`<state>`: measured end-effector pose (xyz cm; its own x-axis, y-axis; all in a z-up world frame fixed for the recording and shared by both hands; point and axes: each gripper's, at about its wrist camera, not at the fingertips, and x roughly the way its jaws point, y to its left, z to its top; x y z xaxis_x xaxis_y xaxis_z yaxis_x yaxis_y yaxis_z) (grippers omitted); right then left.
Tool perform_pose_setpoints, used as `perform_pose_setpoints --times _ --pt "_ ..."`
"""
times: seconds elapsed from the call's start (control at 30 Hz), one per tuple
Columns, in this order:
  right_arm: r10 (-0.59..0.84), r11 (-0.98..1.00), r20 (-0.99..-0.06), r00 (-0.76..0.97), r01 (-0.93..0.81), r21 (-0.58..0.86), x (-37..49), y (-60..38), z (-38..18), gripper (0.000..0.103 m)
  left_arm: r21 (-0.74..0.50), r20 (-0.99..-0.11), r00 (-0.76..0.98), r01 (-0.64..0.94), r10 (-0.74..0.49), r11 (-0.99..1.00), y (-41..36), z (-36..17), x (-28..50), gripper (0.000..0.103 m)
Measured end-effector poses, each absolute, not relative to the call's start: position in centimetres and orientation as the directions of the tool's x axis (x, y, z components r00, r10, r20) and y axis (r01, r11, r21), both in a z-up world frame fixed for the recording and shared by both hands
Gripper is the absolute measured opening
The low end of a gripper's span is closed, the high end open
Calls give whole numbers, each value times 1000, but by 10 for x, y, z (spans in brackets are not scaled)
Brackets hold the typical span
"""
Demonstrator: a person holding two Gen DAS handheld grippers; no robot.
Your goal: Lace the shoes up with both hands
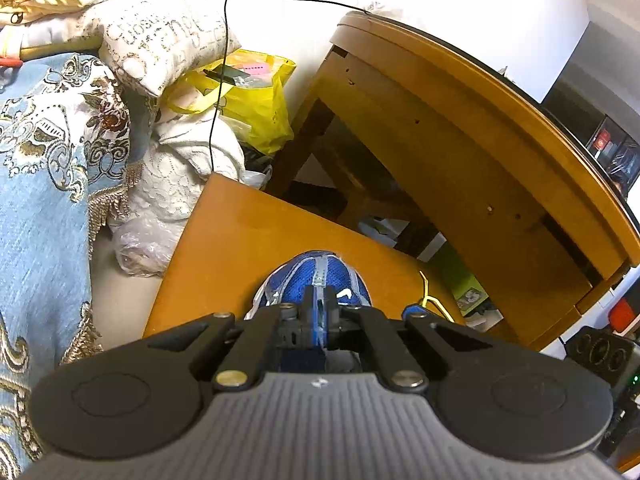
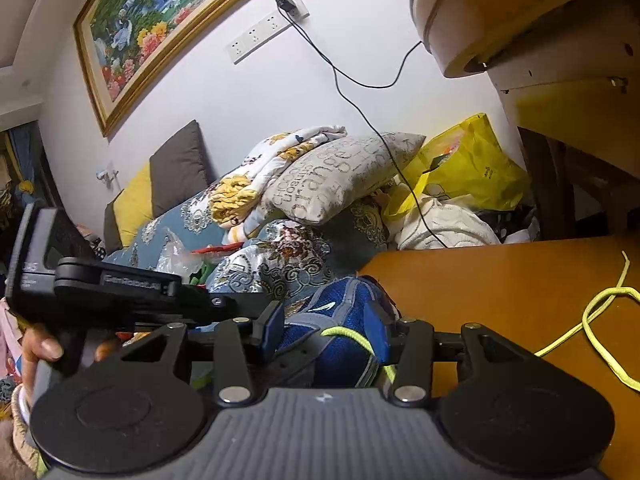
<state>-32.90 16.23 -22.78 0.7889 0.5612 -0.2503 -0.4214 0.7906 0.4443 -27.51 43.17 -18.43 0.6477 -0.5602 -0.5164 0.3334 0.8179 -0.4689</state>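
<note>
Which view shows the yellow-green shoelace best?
The right wrist view: the shoelace crosses the blue shoe and loops over the wooden stool top. The left wrist view shows only a short piece beside the shoe.

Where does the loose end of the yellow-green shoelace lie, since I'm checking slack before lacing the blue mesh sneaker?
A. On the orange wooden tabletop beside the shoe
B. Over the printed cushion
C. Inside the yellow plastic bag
A: the yellow-green shoelace trails from the blue mesh sneaker in loops across the orange wooden tabletop.
</note>
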Motion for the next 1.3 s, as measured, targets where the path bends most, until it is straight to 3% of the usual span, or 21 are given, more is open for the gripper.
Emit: perform_pose_setpoints --times 0.4,0.53,0.6,0.7,1.23,1.3 --pt "610 767 -139 780 -537 352 -347 172 -222 48 -433 -513 671 335 -535 837 434 -183 -282 4" --pt "605 787 -180 775 -551 277 -348 185 -224 48 -427 -512 682 325 -522 844 436 -183 -283 4" --pt "602 793 -208 771 -546 271 -346 188 -226 39 -427 -512 685 320 -518 846 438 -182 -284 4" --pt "596 798 -236 768 -532 285 -342 189 -229 37 -429 -511 687 316 -516 846 440 -182 -284 4" --pt "566 821 -271 778 -503 272 -343 191 -231 36 -404 -492 709 327 -504 854 438 -181 -286 3" --pt "546 835 -283 789 -485 259 -344 193 -231 28 -359 -470 760 301 -449 884 442 -177 -290 1"
